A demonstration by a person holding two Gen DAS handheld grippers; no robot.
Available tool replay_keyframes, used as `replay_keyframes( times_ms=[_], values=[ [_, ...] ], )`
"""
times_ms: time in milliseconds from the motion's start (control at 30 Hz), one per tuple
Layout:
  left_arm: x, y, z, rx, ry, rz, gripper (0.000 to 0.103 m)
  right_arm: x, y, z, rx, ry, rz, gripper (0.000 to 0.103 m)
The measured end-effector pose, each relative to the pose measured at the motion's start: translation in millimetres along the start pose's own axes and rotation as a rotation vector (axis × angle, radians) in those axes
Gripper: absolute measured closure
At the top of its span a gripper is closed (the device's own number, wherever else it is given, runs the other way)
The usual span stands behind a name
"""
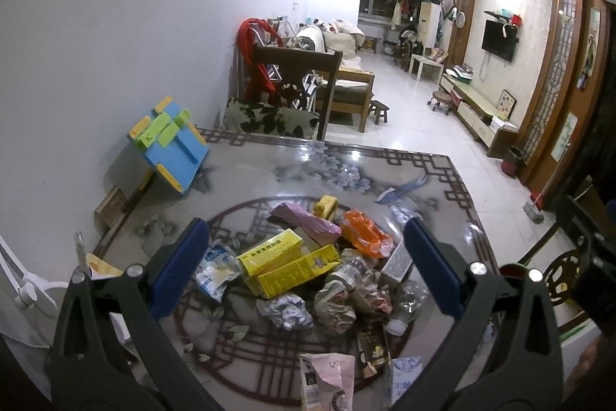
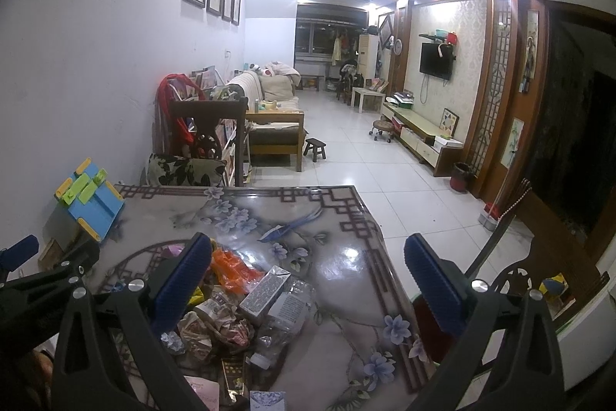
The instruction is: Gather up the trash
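A pile of trash lies on the patterned table (image 1: 442,180): yellow cartons (image 1: 285,264), an orange wrapper (image 1: 364,234), a pink-purple bag (image 1: 304,220), crumpled paper (image 1: 287,311), a clear plastic bottle (image 1: 404,303) and a pink pouch (image 1: 327,376). My left gripper (image 1: 308,257) is open and empty above the pile, jaws wide either side of it. My right gripper (image 2: 308,270) is open and empty above the pile's right side, over a grey box (image 2: 267,289) and the bottle (image 2: 285,314). The left gripper (image 2: 23,253) shows at the right wrist view's left edge.
A blue and yellow folding stand (image 1: 169,145) sits at the table's far left by the wall. A dark wooden chair (image 1: 296,79) stands behind the table. A red bin (image 2: 462,178) stands on the tiled floor at the right. A broom (image 2: 491,214) leans nearby.
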State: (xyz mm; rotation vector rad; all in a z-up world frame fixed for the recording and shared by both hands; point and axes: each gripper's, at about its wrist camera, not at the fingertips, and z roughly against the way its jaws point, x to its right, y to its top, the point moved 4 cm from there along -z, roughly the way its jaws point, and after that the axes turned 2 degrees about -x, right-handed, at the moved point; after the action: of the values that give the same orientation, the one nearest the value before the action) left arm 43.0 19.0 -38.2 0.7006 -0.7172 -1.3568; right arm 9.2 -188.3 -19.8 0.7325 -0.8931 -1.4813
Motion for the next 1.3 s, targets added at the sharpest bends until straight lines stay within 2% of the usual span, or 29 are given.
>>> replay_keyframes(
  times_ms=[300, 800, 967, 1133, 1233, 1300],
  values=[
    [1, 2, 6, 0.024, -0.009, -0.022, 0.003, 1, -3, -2, -0.002, -0.002, -0.013, 0.007],
    [0, 2, 6, 0.013, 0.000, -0.021, 0.003, 2, -4, 0, 0.001, -0.007, -0.009, 0.007],
    [0, 1, 6, 0.007, -0.007, -0.022, 0.003, 2, -11, -6, -0.029, 0.025, -0.005, 0.007],
    [-7, -9, 0, -0.027, -0.022, -0.045, 0.003, 6, -54, -37, -0.192, 0.110, 0.002, 0.007],
    [-14, -28, -9, -0.077, -0.017, -0.054, 0.003, 4, -120, -68, -0.422, 0.169, 0.007, 0.008],
    [-18, -44, -19, -0.130, -0.014, -0.061, 0.003, -4, -164, -83, -0.558, 0.198, 0.018, 0.020]
  ],
)
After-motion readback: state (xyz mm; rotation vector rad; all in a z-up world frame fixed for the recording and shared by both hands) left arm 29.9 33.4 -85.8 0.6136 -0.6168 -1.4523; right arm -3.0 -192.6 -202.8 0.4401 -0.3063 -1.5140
